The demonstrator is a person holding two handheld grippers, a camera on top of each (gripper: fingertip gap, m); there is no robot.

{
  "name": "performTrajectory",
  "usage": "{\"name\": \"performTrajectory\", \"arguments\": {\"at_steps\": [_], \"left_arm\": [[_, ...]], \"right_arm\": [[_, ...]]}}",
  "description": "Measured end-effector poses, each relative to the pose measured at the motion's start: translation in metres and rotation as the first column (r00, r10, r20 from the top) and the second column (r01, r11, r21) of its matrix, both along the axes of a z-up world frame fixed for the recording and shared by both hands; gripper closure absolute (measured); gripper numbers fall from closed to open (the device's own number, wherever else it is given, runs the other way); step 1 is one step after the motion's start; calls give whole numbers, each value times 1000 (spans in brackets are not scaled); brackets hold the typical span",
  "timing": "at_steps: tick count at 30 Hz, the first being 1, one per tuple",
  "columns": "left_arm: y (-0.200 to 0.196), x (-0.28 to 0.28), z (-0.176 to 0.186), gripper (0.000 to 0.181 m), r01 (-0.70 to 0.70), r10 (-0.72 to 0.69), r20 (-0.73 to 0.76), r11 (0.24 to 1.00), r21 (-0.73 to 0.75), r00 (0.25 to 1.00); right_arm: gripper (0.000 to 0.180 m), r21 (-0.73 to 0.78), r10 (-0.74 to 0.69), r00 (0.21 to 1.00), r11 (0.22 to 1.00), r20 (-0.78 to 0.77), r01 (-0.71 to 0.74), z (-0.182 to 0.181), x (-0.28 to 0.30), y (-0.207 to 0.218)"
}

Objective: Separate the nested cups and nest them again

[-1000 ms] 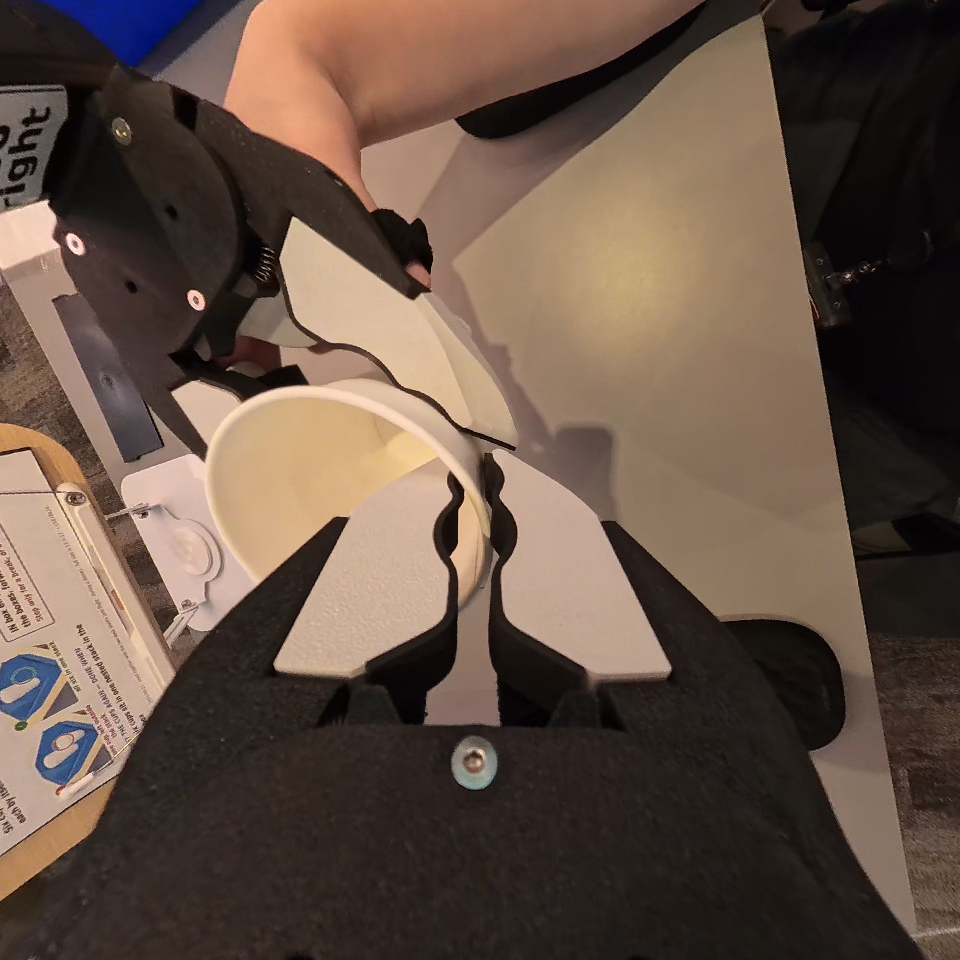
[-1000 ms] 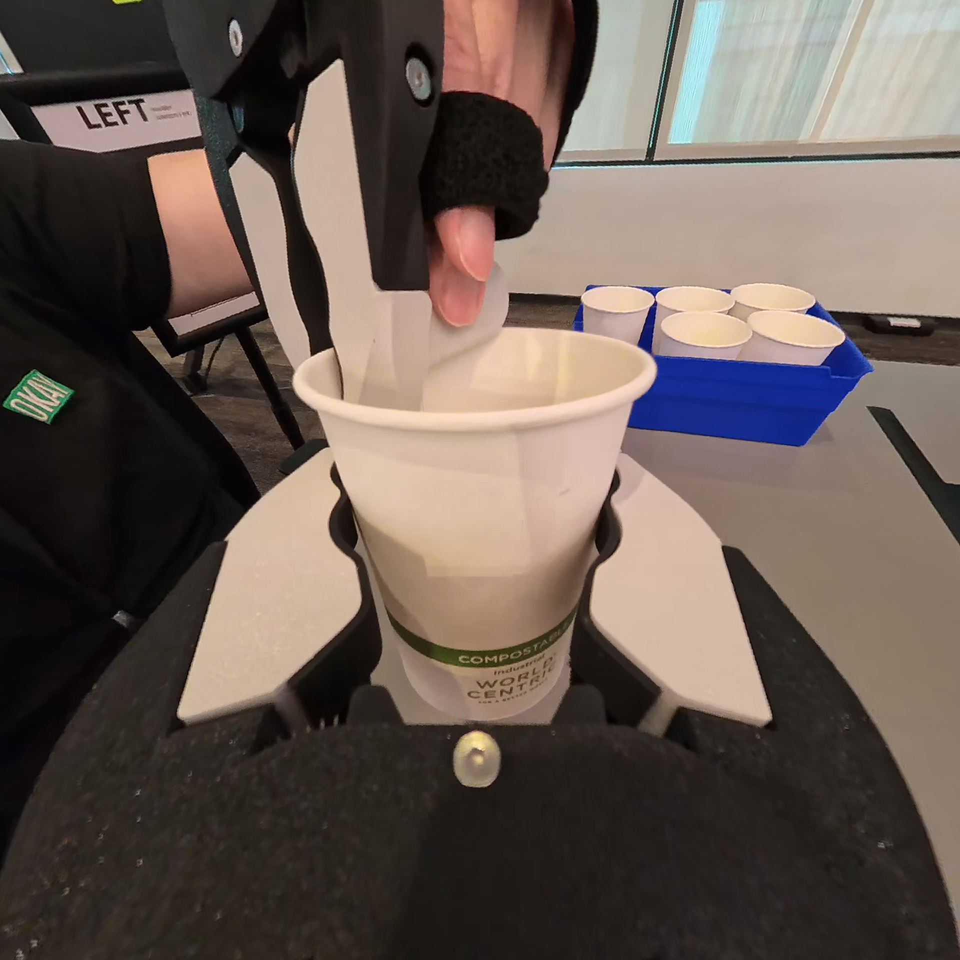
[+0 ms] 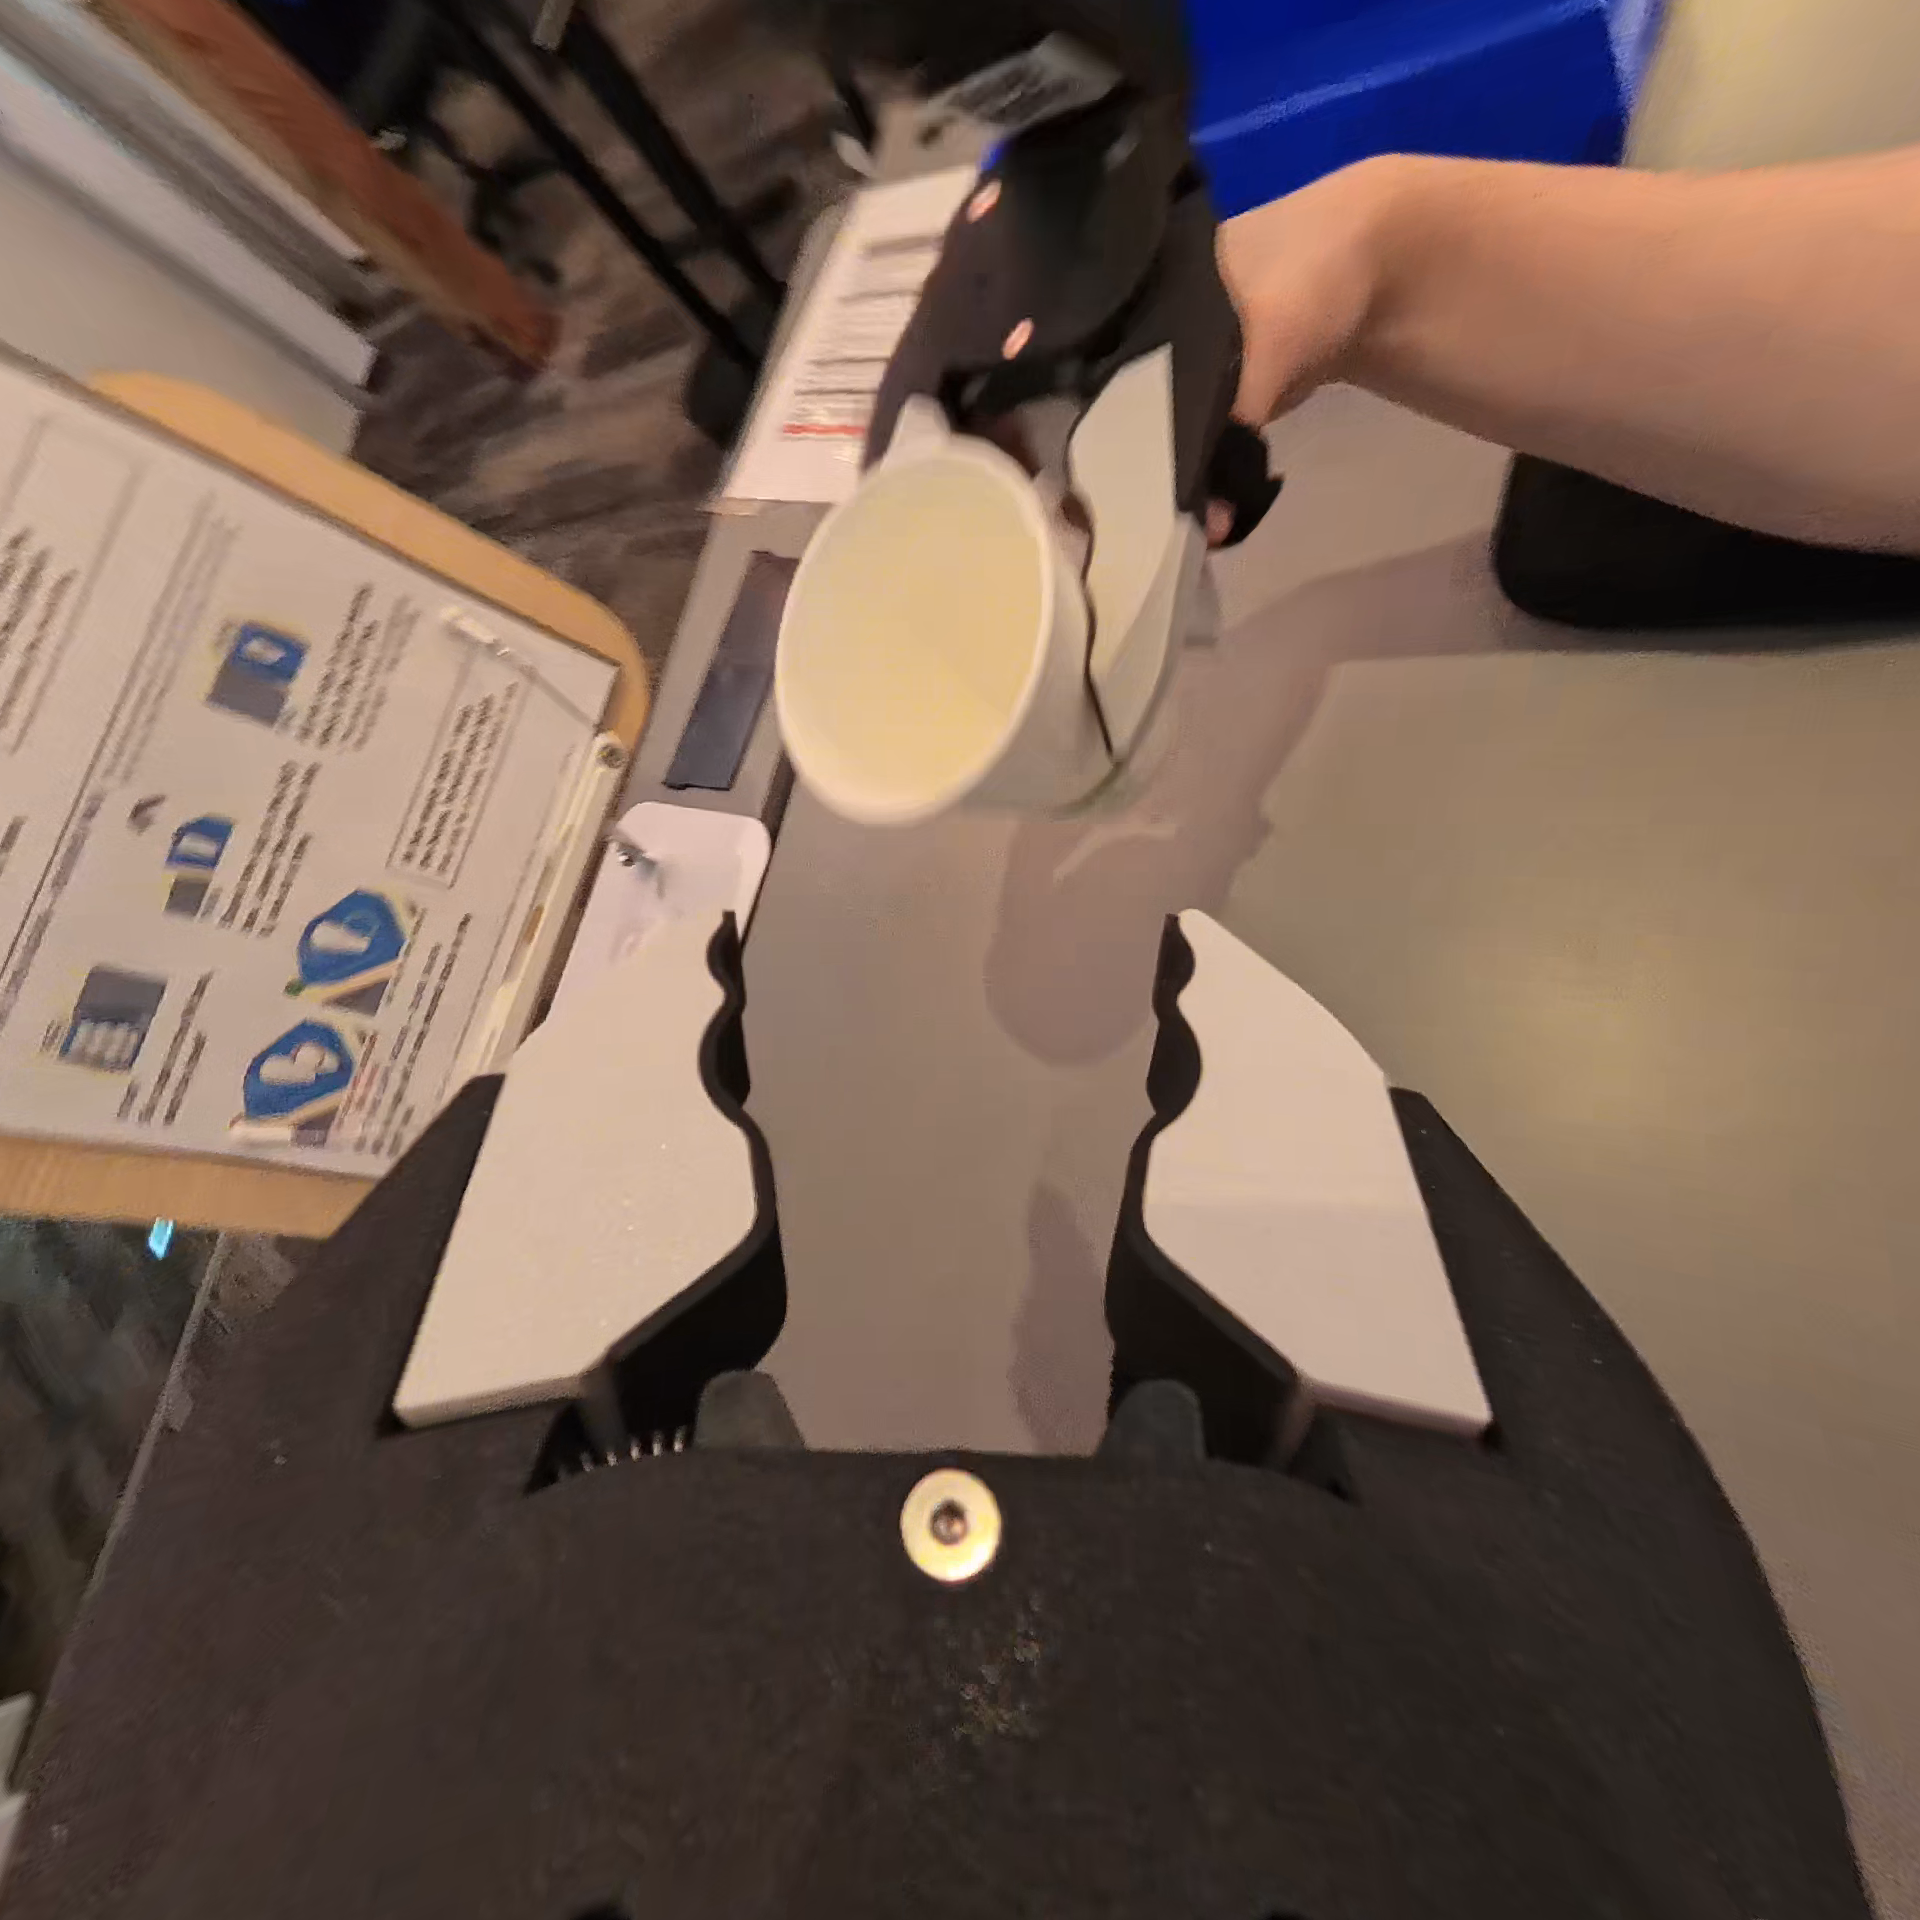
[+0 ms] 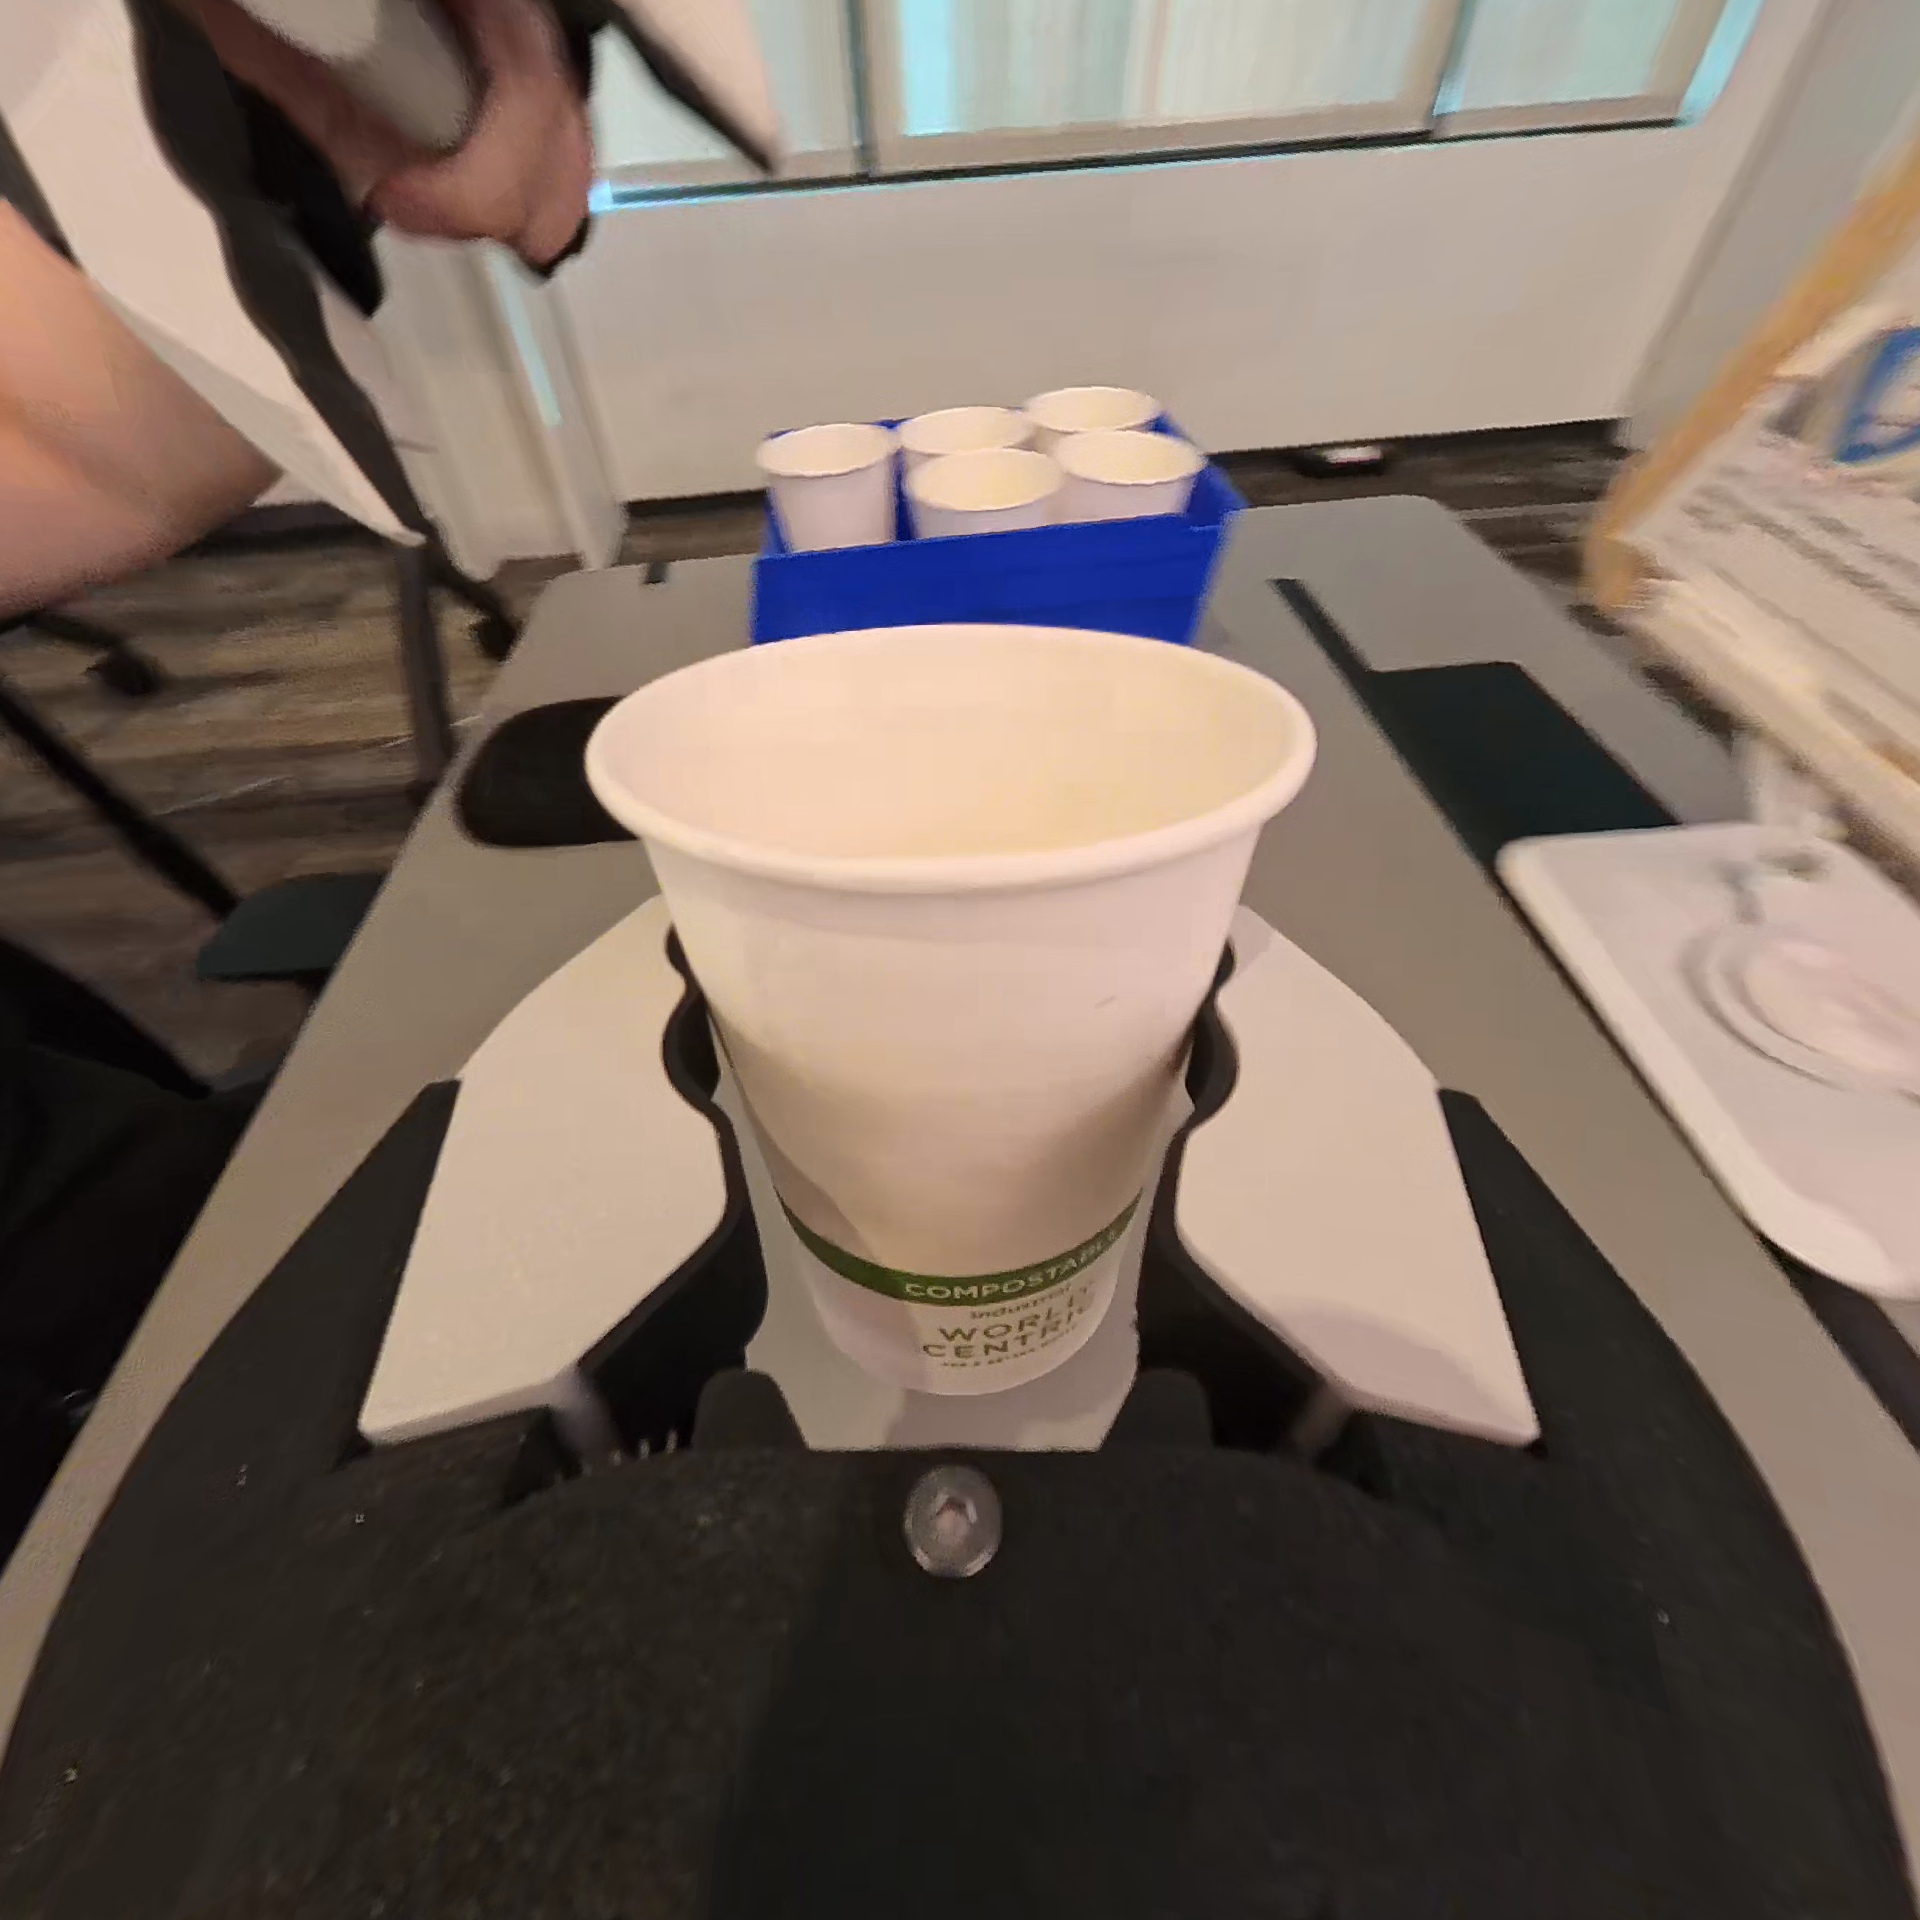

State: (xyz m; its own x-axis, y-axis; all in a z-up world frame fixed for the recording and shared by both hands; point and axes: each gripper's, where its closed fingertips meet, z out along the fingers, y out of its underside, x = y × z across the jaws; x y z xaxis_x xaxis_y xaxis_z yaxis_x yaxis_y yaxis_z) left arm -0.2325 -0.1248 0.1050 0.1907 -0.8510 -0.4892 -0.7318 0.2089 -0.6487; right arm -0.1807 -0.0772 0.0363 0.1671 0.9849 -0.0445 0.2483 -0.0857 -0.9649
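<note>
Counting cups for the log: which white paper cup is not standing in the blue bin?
The cup clamped in the right claw, nearest the camera. The five other cups stand in the blue bin behind it.

White paper cup [image 4: 951, 935] is showing a creamy inside and a green band near its base — the right gripper [image 4: 951, 1049] is flashing pale grey finger plates on a black body. The left gripper [image 3: 951, 1039] is wearing the same scheme: light grey plates, black edges, a silver screw. Grey tabletop [image 3: 1558, 1039] is glowing warm where light is hitting it. Behind, a bright blue bin [image 4: 987, 577] is carrying five white cups [image 4: 982, 488]. Off to the side — a tan wooden board [image 3: 312, 727] is bearing a white sheet with blue pictures.
</note>
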Motion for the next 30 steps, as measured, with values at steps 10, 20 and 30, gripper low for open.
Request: {"name": "performTrajectory", "arguments": {"at_steps": [10, 20, 30], "left_arm": [[-10, -62, -37, 114, -150, 147, 194, 989, -2, 970], [-12, -60, -37, 114, -200, 204, 194, 979, -42, 960], [-32, -41, -27, 114, -169, 166, 158, 986, 0, 973]], "right_arm": [[90, 203, -800, 544, 505, -253, 839, 90, 294, 49], [88, 76, -983, 181, 182, 20, 980, -70, 460, 84], [88, 76, -987, 124, 133, 106, 988, -119, 469, 97]]}}
